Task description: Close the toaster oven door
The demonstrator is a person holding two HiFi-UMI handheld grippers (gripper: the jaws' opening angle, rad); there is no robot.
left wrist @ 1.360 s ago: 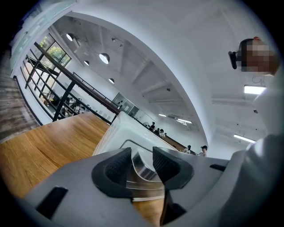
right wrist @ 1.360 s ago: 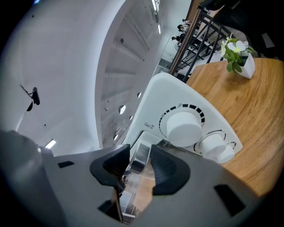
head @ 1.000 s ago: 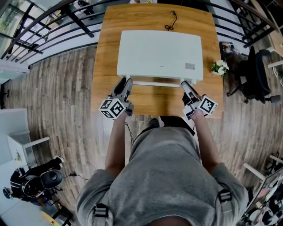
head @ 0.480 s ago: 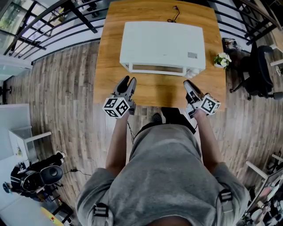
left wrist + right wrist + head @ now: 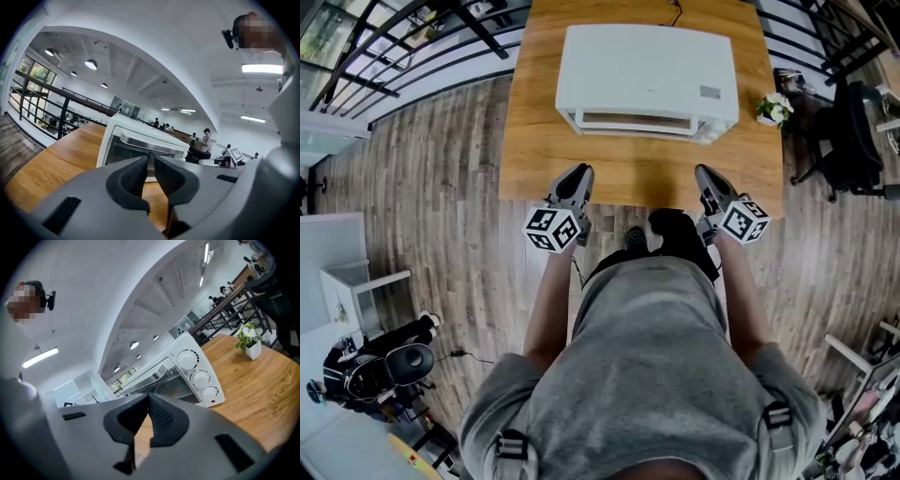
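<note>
The white toaster oven (image 5: 647, 75) stands at the back of the wooden table (image 5: 534, 141), its glass door (image 5: 637, 122) up against the front, as the left gripper view of the toaster oven (image 5: 136, 145) also shows. Both grippers hover over the table's near edge, well short of the oven. My left gripper (image 5: 578, 174) has its jaws closing to a narrow gap, with nothing between them (image 5: 151, 158). My right gripper (image 5: 705, 174) is shut and empty, its tips touching (image 5: 149, 398). Three knobs (image 5: 200, 378) show on the oven's right side.
A small potted plant (image 5: 772, 110) sits at the table's right edge, beside the oven. A black office chair (image 5: 853, 141) stands to the right of the table. Metal railings (image 5: 412, 47) run behind and to the left. The oven's cord (image 5: 679, 11) trails off the back.
Both grippers have drawn back from the oven's front to the table's near edge. The door, held partly down a second ago, now stands closed. Both pairs of jaws have narrowed.
</note>
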